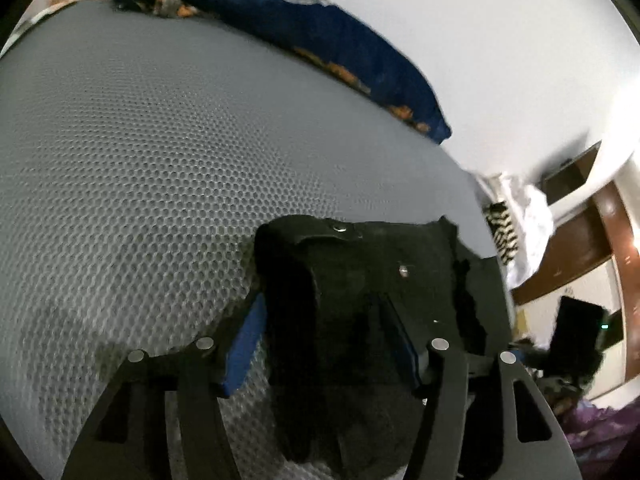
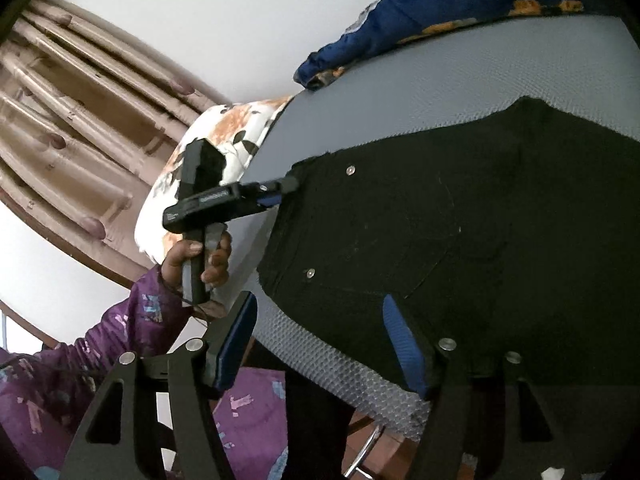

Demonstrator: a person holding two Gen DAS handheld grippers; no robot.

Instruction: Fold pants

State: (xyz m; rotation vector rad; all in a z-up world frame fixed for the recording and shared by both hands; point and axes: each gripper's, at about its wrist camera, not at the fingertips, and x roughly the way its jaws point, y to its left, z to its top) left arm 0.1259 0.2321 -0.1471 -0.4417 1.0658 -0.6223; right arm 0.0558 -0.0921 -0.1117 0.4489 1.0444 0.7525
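Pants (image 2: pixel 440 220) lay flat on the grey mattress (image 1: pixel 140 140), waist end near its edge.
Left gripper (image 1: pixel 324 344) straddled the waistband, jaws half-open; right gripper (image 2: pixel 320 340) likewise, neither clamping, probably positioning for a fold.

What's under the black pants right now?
The black pants lie on the grey mesh mattress, whose honeycomb surface shows all around them. Whatever sits directly beneath the fabric is covered and cannot be seen.

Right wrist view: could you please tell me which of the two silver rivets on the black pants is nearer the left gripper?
The upper rivet, just beside the left gripper at the edge of the pants; the lower rivet sits well below it.
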